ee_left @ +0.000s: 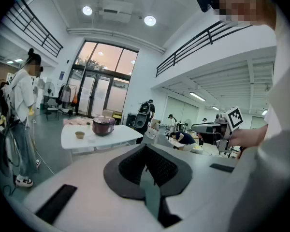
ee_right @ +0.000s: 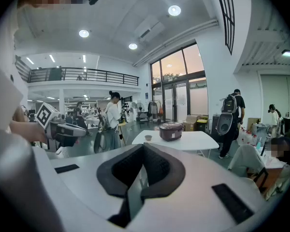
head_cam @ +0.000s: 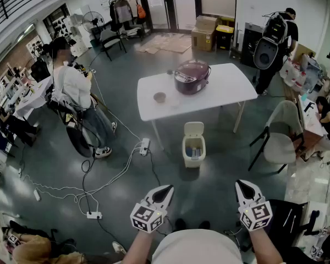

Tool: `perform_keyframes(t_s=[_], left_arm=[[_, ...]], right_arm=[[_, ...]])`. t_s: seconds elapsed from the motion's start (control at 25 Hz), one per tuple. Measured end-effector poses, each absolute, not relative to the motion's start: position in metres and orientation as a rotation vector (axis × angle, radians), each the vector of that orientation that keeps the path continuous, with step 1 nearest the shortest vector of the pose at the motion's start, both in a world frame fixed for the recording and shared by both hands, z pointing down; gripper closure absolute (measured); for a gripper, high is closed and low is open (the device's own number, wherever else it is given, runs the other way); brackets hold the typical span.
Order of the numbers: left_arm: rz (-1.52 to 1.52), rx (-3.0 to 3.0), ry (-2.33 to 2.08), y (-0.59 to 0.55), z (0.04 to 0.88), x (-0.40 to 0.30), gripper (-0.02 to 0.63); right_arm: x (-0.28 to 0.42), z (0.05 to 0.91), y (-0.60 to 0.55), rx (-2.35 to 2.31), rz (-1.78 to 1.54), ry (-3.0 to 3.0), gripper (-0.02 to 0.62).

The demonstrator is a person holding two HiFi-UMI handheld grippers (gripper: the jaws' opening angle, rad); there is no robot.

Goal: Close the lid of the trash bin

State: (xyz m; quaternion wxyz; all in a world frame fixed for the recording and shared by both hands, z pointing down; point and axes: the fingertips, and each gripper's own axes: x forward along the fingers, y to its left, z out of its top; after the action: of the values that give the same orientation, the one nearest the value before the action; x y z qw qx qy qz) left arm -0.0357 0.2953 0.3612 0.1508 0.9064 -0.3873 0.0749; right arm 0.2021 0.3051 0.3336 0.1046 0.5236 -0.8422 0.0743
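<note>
The cream trash bin (head_cam: 193, 146) stands on the grey floor in front of the white table (head_cam: 231, 89). Its lid is up and there is litter inside. In the head view both grippers are held low and near me, well short of the bin. My left gripper (head_cam: 165, 190) is below and left of the bin, my right gripper (head_cam: 243, 186) below and right of it. In each gripper view the black pads meet at the tip with nothing between them: left gripper (ee_left: 146, 147), right gripper (ee_right: 143, 147). Neither gripper view shows the bin.
A purple rice cooker (head_cam: 191, 76) and a small bowl (head_cam: 160, 97) sit on the table. A grey chair (head_cam: 282, 136) stands right of the bin. Cables and a power strip (head_cam: 145, 146) lie on the floor to the left, near a seated person (head_cam: 74, 89).
</note>
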Motion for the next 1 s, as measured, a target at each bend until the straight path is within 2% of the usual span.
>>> perform_keyframes(t_s=[1.0], left_arm=[[0.216, 2.591, -1.103, 0.3049, 0.3639, -0.0400, 0.595]], right_arm=[[0.1973, 0.3352, 0.3121, 1.583, 0.258, -2.474, 0.583]])
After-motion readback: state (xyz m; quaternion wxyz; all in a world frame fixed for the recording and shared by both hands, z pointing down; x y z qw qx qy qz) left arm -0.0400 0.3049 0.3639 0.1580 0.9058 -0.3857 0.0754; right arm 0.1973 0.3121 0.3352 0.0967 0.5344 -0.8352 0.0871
